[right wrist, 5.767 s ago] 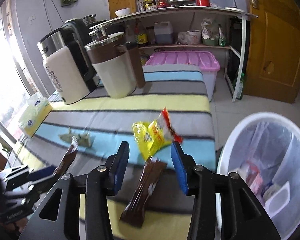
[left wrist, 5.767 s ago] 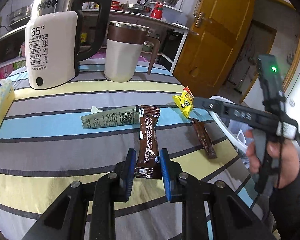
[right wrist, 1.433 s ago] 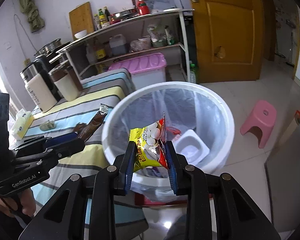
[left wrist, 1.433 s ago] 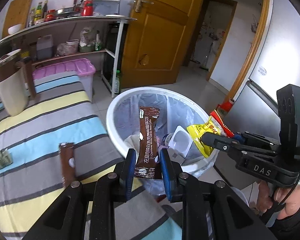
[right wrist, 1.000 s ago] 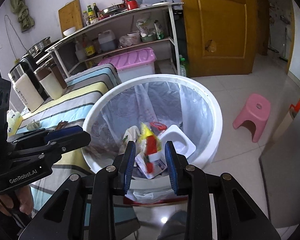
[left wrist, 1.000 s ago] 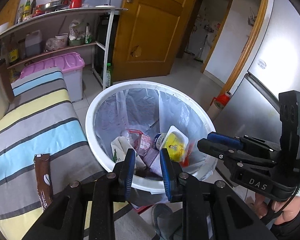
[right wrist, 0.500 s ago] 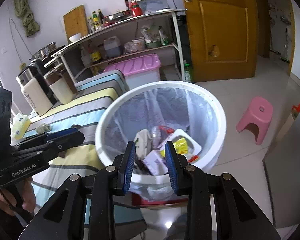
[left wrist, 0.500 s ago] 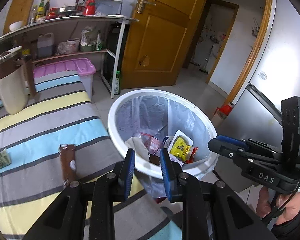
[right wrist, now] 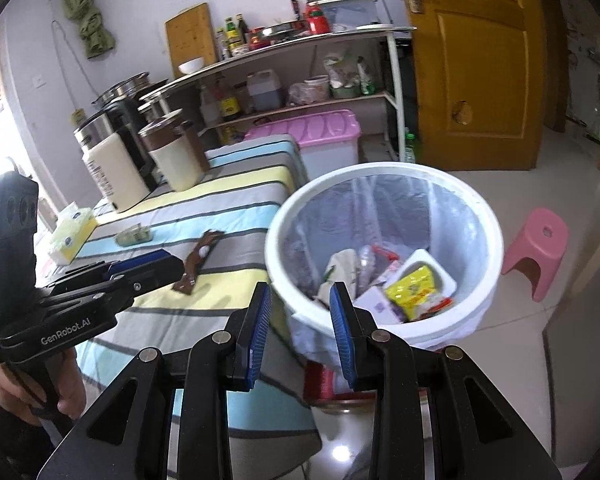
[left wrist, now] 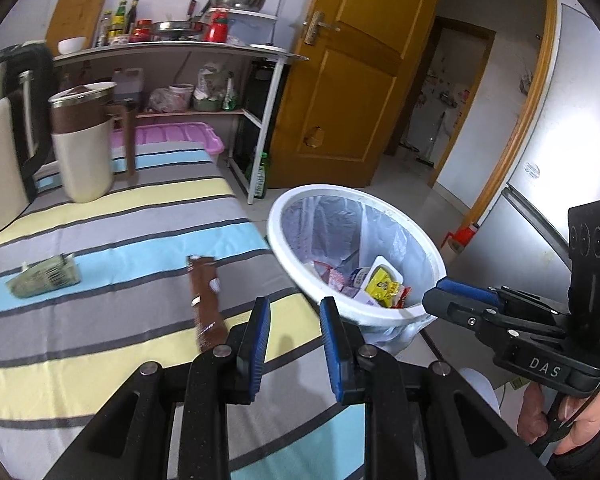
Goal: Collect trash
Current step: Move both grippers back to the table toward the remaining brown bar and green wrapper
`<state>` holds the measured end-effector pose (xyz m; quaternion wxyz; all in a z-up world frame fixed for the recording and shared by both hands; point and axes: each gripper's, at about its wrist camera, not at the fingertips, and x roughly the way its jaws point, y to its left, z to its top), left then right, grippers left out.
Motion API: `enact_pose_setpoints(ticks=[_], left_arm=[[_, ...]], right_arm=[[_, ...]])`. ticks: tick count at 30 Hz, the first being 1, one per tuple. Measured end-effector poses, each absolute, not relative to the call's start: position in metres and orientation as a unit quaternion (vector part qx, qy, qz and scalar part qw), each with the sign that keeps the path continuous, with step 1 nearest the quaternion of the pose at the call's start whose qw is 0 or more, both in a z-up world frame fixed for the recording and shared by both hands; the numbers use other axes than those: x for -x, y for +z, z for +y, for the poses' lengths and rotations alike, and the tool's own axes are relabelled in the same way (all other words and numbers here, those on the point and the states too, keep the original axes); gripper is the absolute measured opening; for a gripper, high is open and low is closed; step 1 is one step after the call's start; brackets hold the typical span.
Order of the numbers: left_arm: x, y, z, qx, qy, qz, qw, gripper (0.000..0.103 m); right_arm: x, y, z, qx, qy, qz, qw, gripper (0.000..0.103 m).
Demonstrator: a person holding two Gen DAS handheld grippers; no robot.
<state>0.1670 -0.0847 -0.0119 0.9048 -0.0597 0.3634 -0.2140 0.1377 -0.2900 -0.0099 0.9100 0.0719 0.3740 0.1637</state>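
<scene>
Both claws released and empty, left gripper point(left wrist: 292, 322) and right gripper point(right wrist: 300, 312) angled toward the table since the brown wrapper point(left wrist: 204, 296) just ahead-left and green wrapper point(left wrist: 44, 280) farther left remain outside the bin point(right wrist: 488, 216).

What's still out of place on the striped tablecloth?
Two pieces of litter remain: a brown snack wrapper lying near the table edge beside the white trash bin, and a crumpled green packet farther along the blue stripe. Both the left gripper and the right gripper are empty. Nothing looks spilled.
</scene>
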Motion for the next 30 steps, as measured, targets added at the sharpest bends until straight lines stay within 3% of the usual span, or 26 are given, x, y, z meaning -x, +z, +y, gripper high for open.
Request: enact_pose_setpoints(ticks=[30], left_arm=[[-0.164,-0.015,0.04,0.071,-0.08,0.359,0.927,0.026]], right_arm=[[-0.162,-0.025,-0.191,-0.039,0.235,0.412,0.88,0.033]])
